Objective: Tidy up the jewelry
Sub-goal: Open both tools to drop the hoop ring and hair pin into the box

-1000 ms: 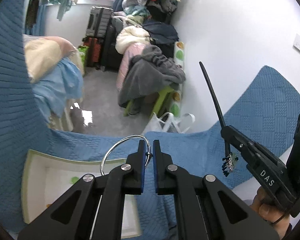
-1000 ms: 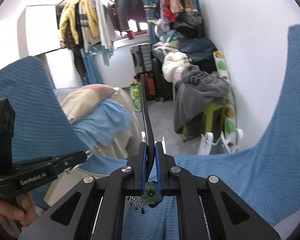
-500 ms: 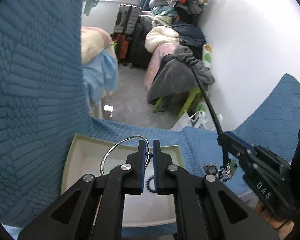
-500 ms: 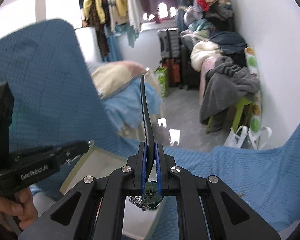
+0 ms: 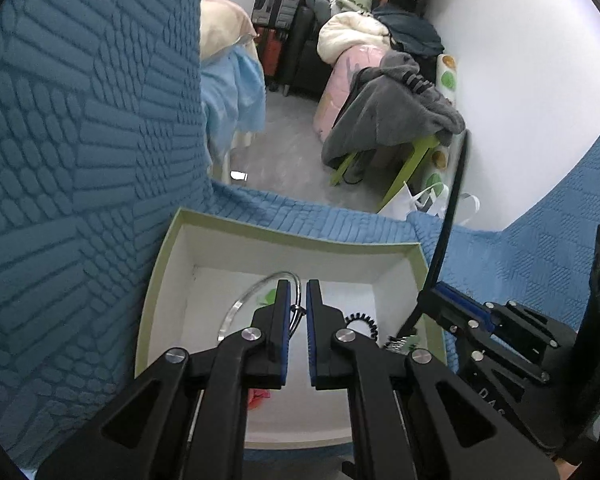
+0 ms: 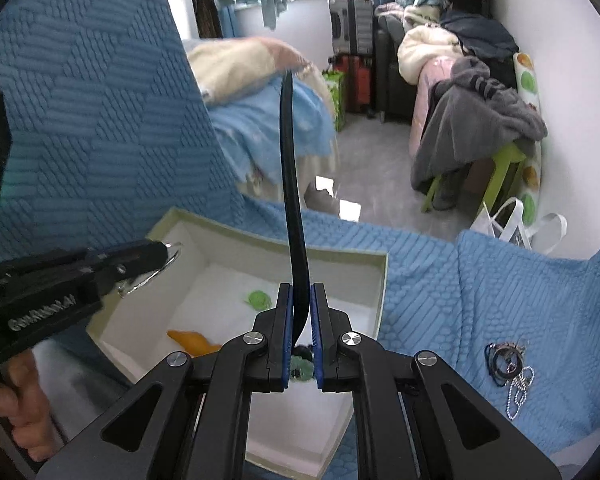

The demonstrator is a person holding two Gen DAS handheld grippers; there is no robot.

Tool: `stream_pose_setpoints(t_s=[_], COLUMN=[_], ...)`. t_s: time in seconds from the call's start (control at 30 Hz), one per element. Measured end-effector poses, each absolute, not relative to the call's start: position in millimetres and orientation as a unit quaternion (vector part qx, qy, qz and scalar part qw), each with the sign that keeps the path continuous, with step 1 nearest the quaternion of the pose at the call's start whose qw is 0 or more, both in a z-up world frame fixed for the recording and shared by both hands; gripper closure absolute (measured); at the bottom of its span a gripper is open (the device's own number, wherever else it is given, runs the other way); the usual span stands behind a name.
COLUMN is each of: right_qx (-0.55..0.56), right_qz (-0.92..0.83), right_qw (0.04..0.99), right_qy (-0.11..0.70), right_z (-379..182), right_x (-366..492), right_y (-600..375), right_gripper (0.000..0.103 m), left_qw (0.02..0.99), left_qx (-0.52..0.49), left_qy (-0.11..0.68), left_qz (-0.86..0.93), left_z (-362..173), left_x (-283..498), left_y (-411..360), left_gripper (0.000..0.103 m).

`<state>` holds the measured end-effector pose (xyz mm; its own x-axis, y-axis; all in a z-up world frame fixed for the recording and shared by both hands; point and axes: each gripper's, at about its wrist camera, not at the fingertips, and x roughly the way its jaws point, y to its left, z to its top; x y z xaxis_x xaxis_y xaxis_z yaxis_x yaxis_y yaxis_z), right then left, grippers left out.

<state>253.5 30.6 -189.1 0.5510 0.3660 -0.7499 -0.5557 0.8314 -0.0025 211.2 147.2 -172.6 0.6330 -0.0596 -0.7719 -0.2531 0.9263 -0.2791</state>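
Note:
A white box with a pale green rim (image 5: 284,234) (image 6: 260,242) lies on the blue quilt. My left gripper (image 5: 297,292) (image 6: 156,254) is over the box, shut on a silver bangle (image 5: 252,292) (image 6: 172,258). My right gripper (image 6: 300,300) (image 5: 436,296) is shut on a long black hair stick (image 6: 290,184) (image 5: 452,208) with a green flower ornament (image 6: 300,370) hanging below the jaws, over the box's right side. Inside the box lie a green piece (image 6: 258,298), an orange piece (image 6: 192,340) and a black coil hair tie (image 5: 362,318).
A small pile of rings and a bead chain (image 6: 508,364) lies on the quilt right of the box. The quilt rises steeply on the left (image 5: 80,140). Beyond the bed edge are a floor, a green stool with grey clothes (image 5: 392,120) and a white wall.
Both grippers have come down and forward over the box with their items still held. The box now fills the middle of both views.

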Motion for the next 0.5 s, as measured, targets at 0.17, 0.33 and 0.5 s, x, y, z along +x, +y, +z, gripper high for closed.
stream_pose_setpoints(t_s=[0.17, 0.33, 0.5], right_qx=[-0.131, -0.130, -0.123], right_qz=[0.265, 0.264, 0.266], right_qw=[0.859, 0.850, 0.854], right_qy=[0.417, 0.437, 0.429], right_z=[-207.4, -219.8, -214.1], right_x=[259.0, 263.9, 266.9], right_y=[33.4, 31.9, 26.2], right_gripper=[0.096, 0.096, 0.086], left_qw=[0.876, 0.870, 0.870], left_qx=[-0.185, -0.179, -0.190], left_qy=[0.441, 0.456, 0.452], left_qz=[0.058, 0.061, 0.056], left_z=[-183.3, -191.2, -187.9], left_x=[214.9, 217.7, 216.6], left_y=[148.5, 144.4, 144.7], left_gripper=[0.096, 0.096, 0.063])
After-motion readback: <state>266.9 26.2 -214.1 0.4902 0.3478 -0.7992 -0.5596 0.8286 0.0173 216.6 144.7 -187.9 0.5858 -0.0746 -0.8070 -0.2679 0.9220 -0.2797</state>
